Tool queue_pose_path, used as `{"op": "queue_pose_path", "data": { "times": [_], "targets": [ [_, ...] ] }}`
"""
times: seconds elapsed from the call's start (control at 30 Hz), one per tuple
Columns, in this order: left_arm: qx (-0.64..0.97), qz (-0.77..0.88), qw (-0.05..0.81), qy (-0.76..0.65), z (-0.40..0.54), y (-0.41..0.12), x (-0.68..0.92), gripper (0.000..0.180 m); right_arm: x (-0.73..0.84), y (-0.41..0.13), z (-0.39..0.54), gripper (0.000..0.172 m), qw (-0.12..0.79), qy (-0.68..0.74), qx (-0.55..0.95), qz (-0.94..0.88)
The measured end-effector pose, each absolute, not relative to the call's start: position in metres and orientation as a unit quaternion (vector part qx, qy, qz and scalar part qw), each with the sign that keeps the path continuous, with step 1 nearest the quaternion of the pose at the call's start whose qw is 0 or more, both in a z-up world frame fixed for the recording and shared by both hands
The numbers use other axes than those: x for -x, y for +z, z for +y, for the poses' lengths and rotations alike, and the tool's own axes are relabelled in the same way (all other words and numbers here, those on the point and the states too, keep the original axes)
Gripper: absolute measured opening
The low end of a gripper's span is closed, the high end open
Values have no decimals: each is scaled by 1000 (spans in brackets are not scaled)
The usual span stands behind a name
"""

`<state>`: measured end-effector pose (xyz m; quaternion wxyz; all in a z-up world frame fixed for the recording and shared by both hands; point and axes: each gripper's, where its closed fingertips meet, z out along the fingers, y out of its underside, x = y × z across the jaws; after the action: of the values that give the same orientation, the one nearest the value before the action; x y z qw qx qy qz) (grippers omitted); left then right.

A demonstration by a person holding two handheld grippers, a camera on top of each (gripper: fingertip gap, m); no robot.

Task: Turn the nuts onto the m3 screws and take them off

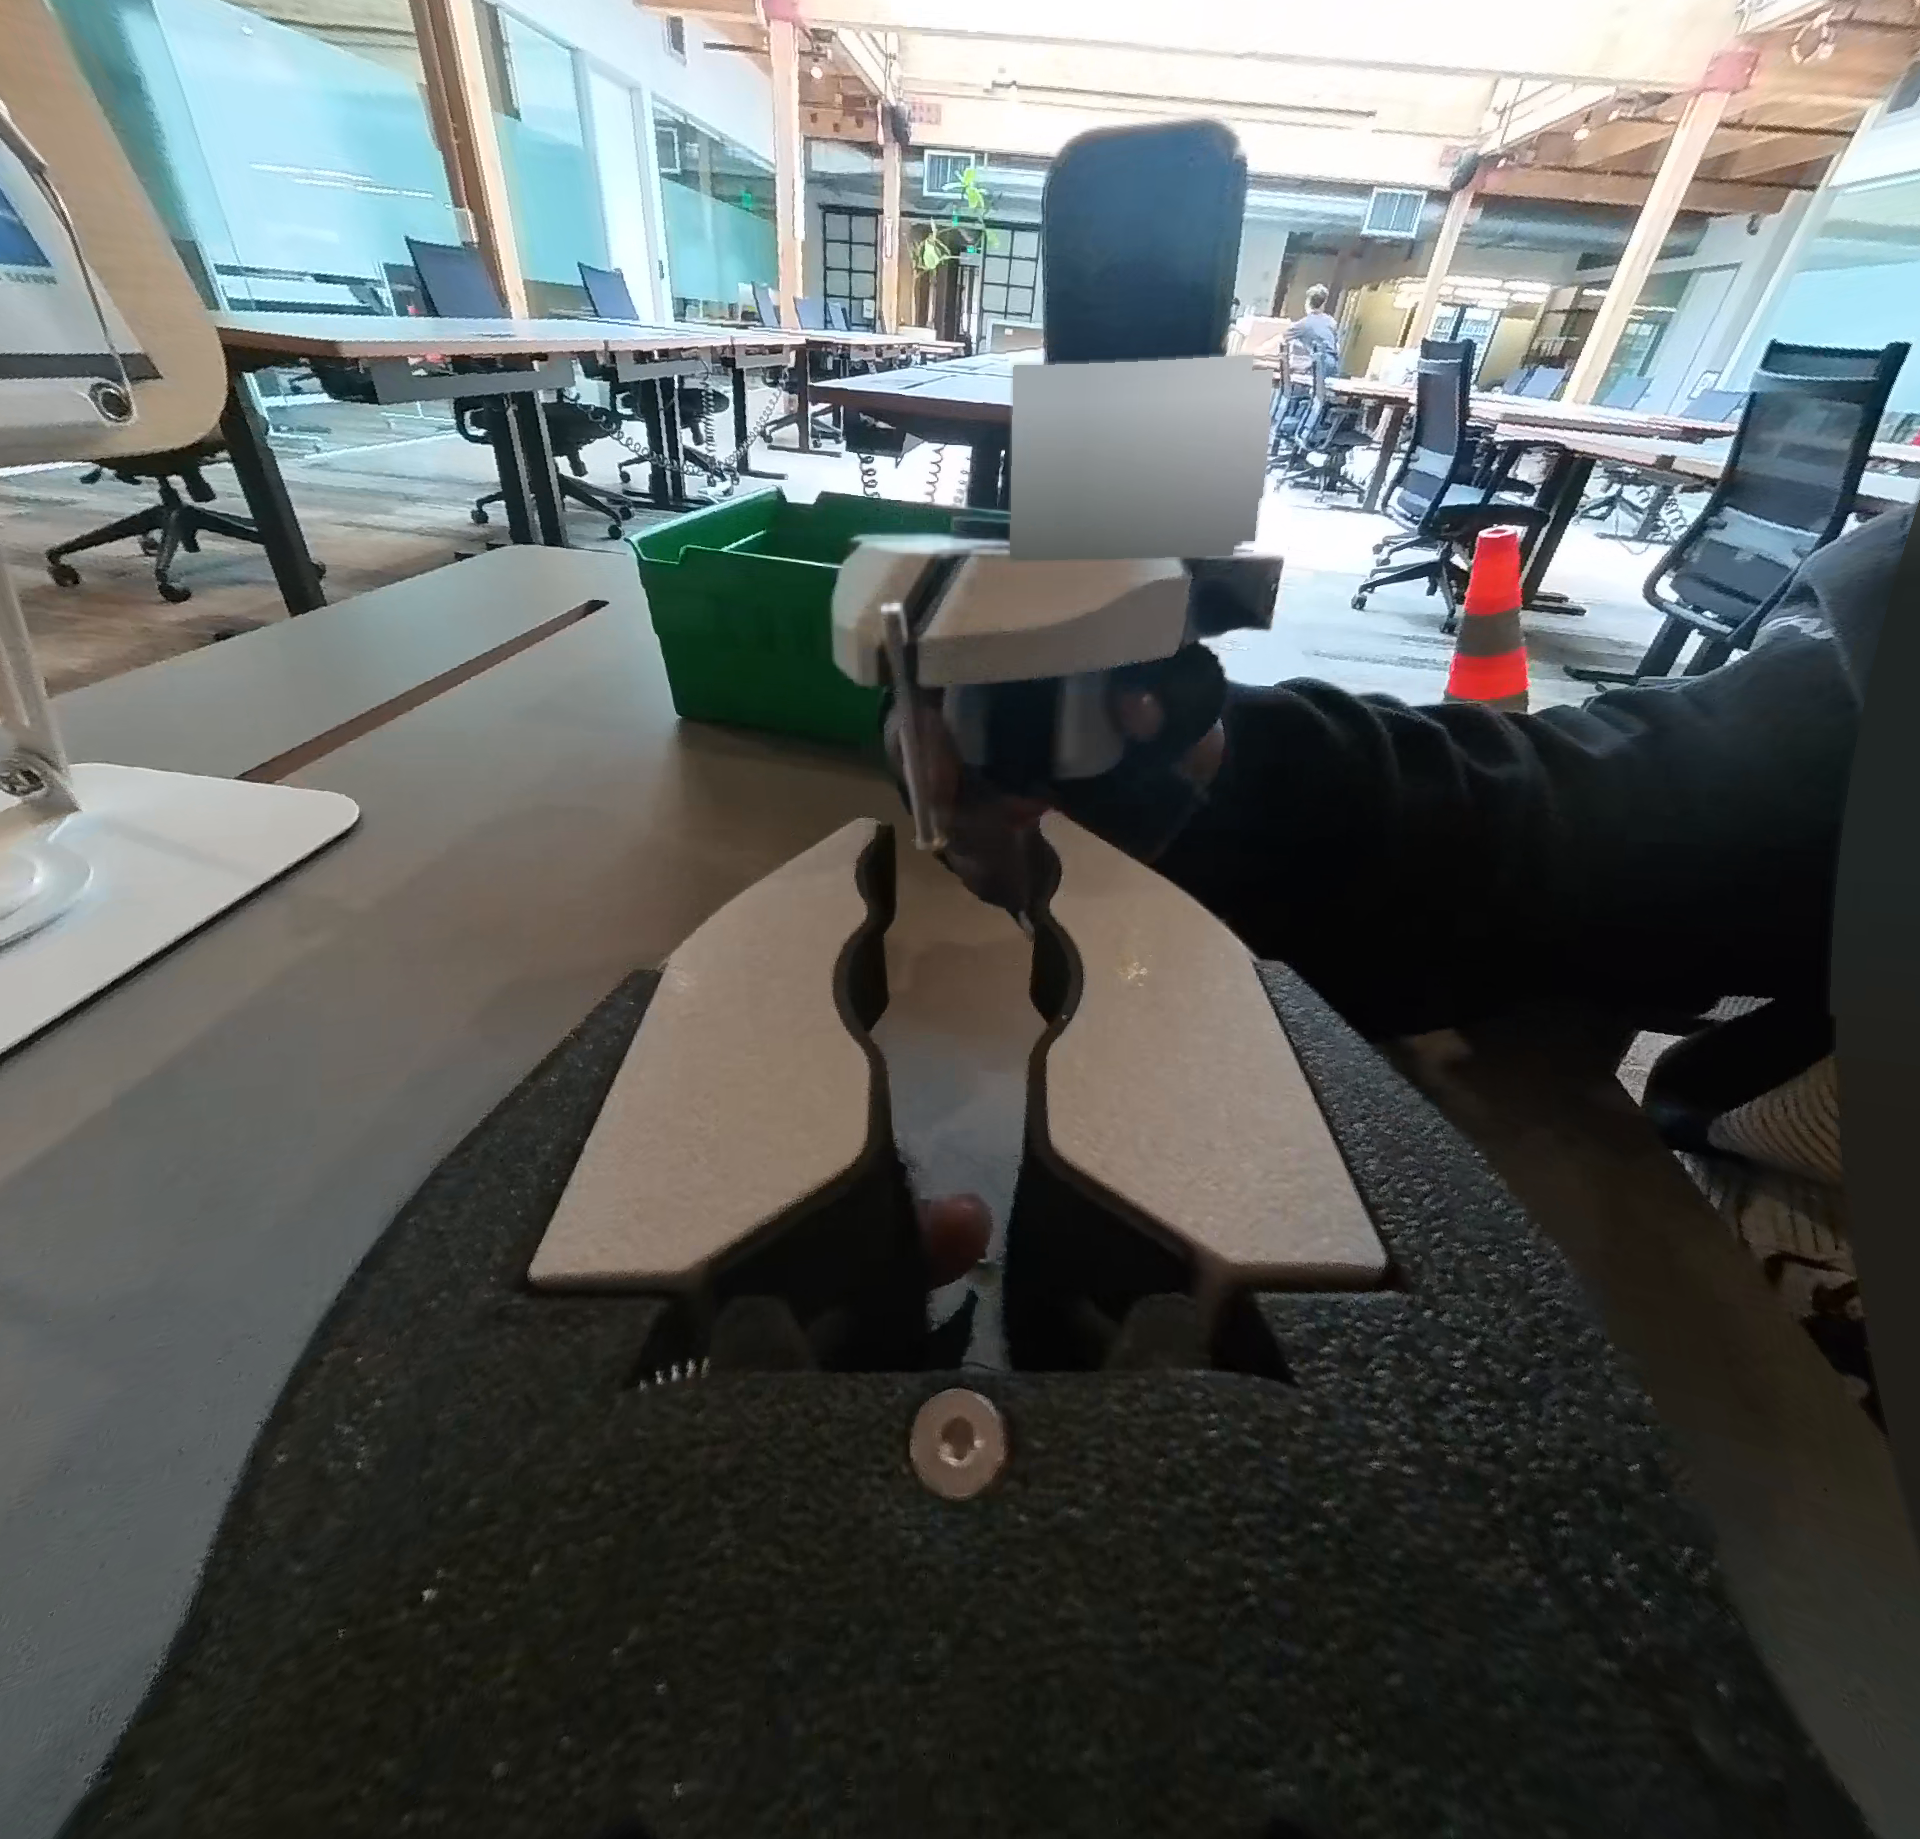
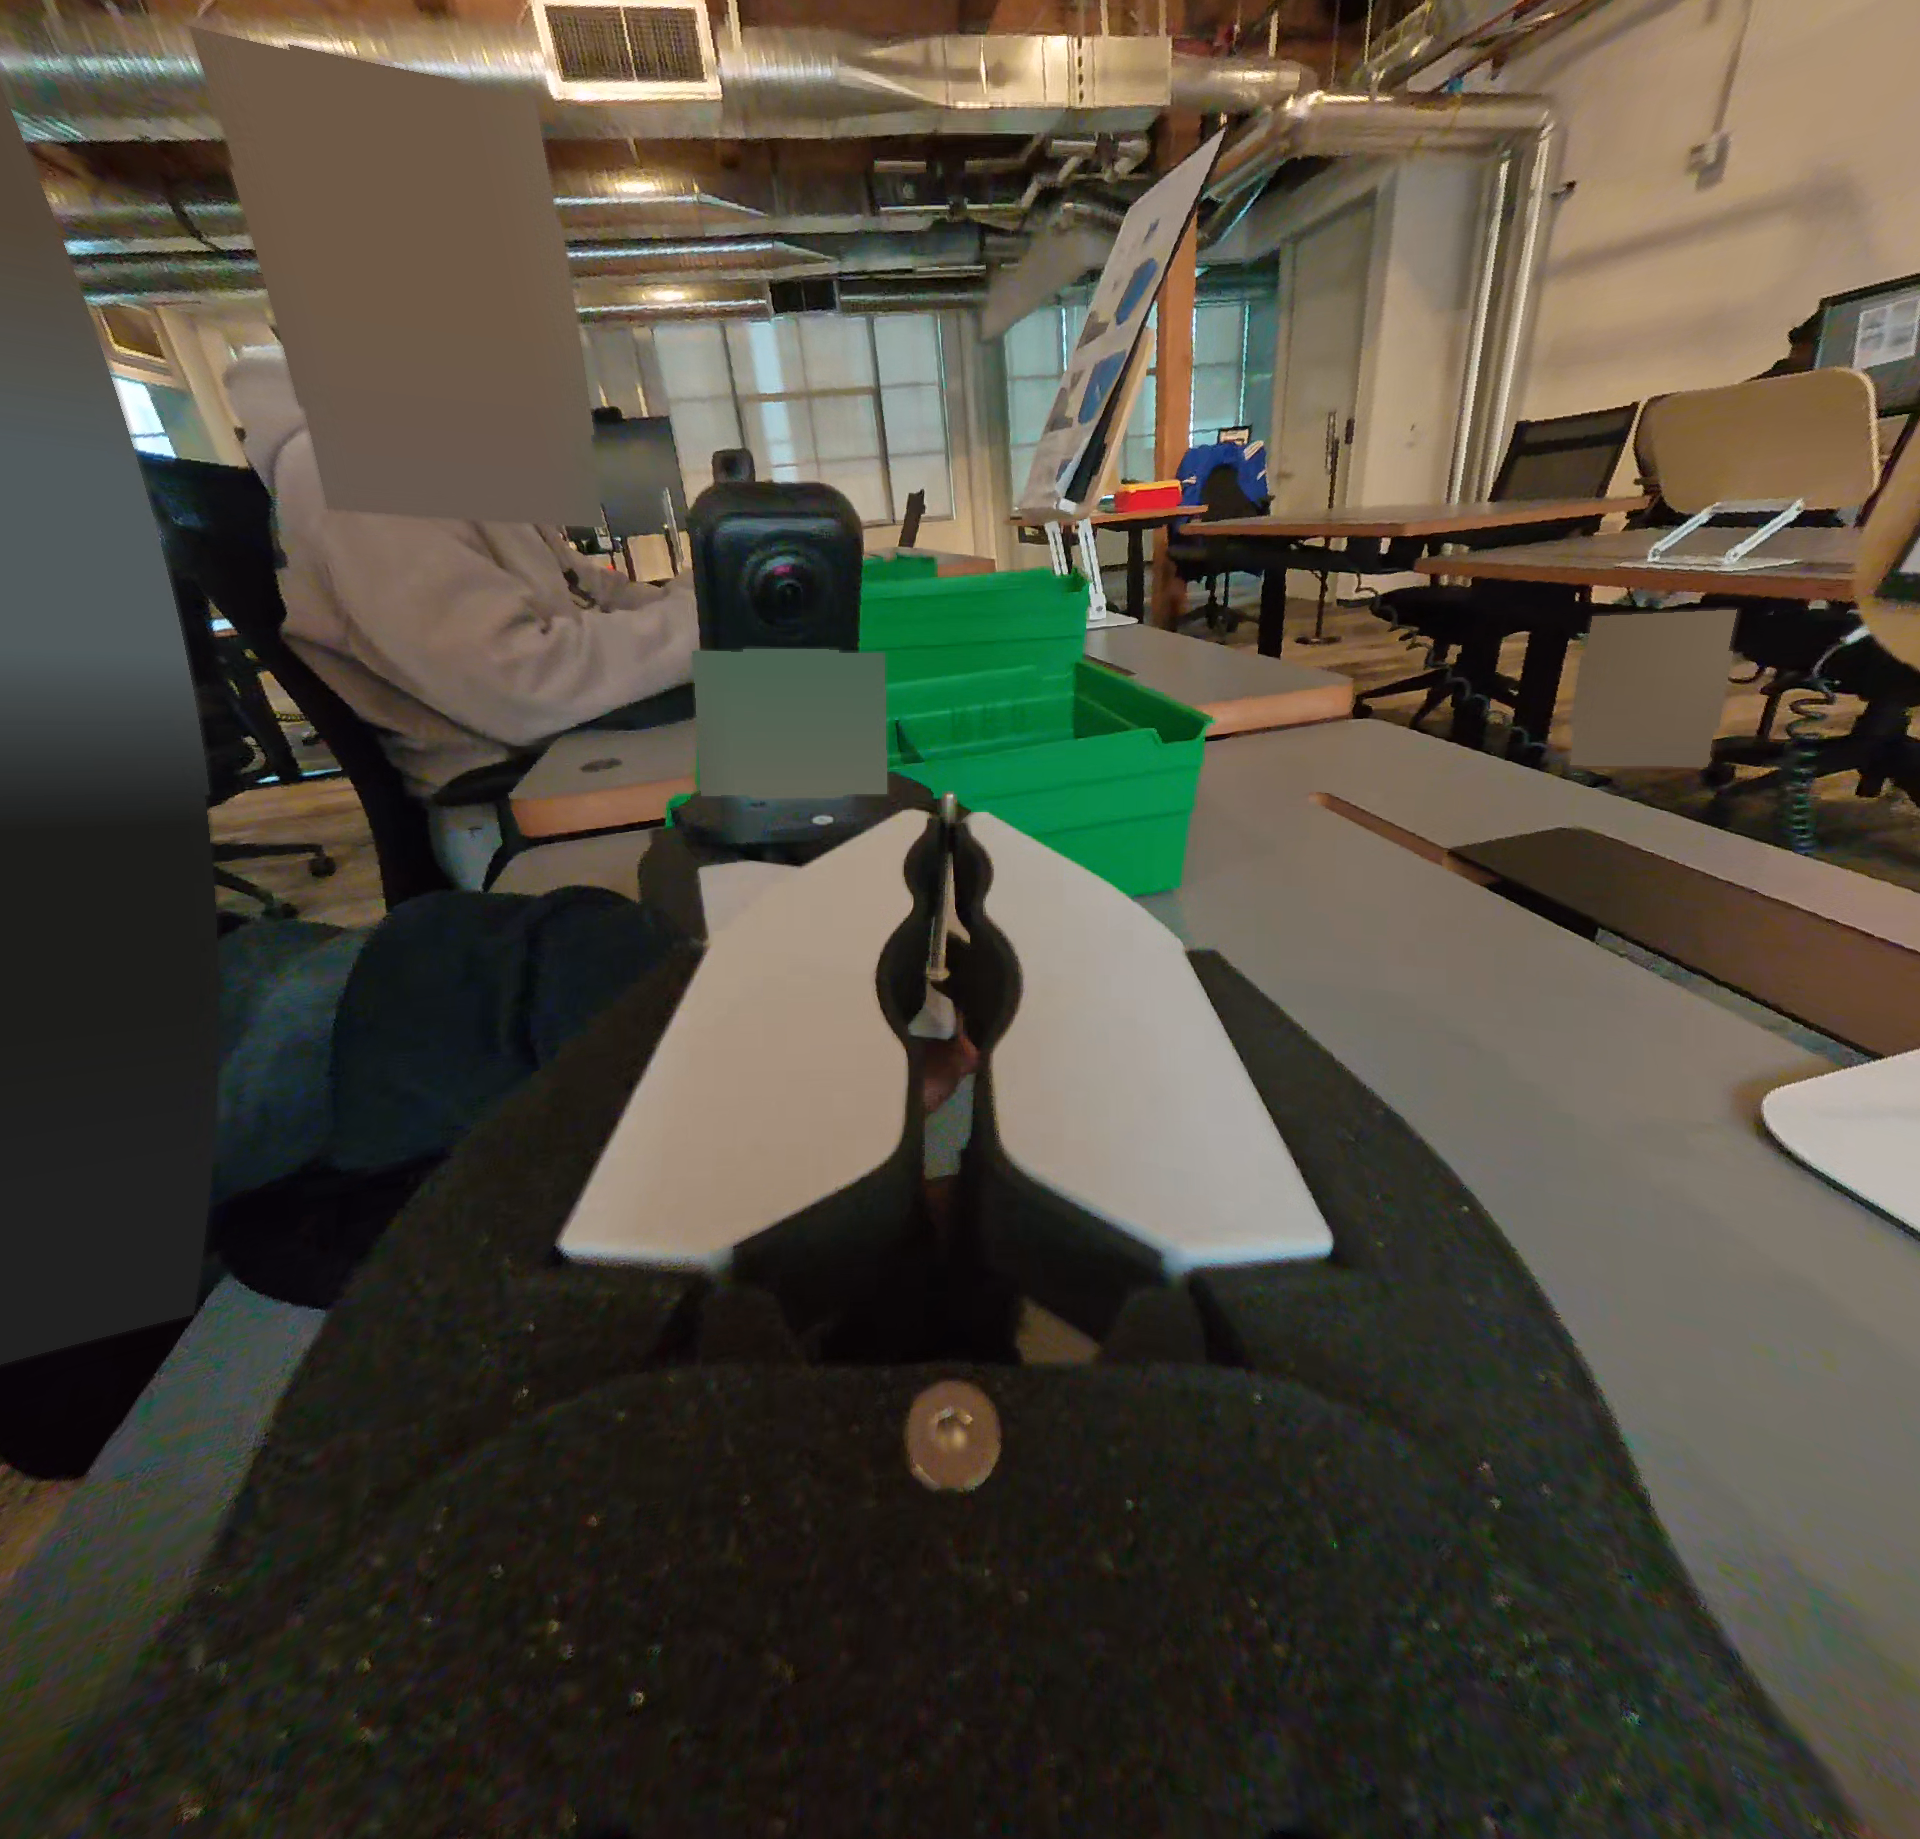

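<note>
Bare steel m3 screw (image 2: 943, 896) pinched between the right gripper (image 2: 948, 854) fingertips, hanging down just in front of the green bin (image 1: 748, 615). Left gripper (image 1: 961, 890) spread apart with nothing between the pads, right below the screw tip. Looks like the nut-threading step (no nut visible anywhere, too small to tell). Next: line up under the tip. Monitor stand (image 1: 177, 854) well left of the bin, not in the way.
</note>
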<state>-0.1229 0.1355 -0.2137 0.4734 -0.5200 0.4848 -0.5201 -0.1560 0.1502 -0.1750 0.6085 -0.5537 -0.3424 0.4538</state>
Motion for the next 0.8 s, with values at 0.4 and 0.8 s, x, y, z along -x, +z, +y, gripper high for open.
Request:
{"op": "queue_pose_path", "data": {
  "times": [0.4, 0.8],
  "targets": [
    [514, 475, 473, -535, 135, -209, 125, 14, 154, -173, 148, 0, 612, 470, 539, -338],
    [514, 475, 469, -539, 135, -209, 125, 8, 156, -173, 146, 0, 613, 472, 533, -342]
  ]
}}
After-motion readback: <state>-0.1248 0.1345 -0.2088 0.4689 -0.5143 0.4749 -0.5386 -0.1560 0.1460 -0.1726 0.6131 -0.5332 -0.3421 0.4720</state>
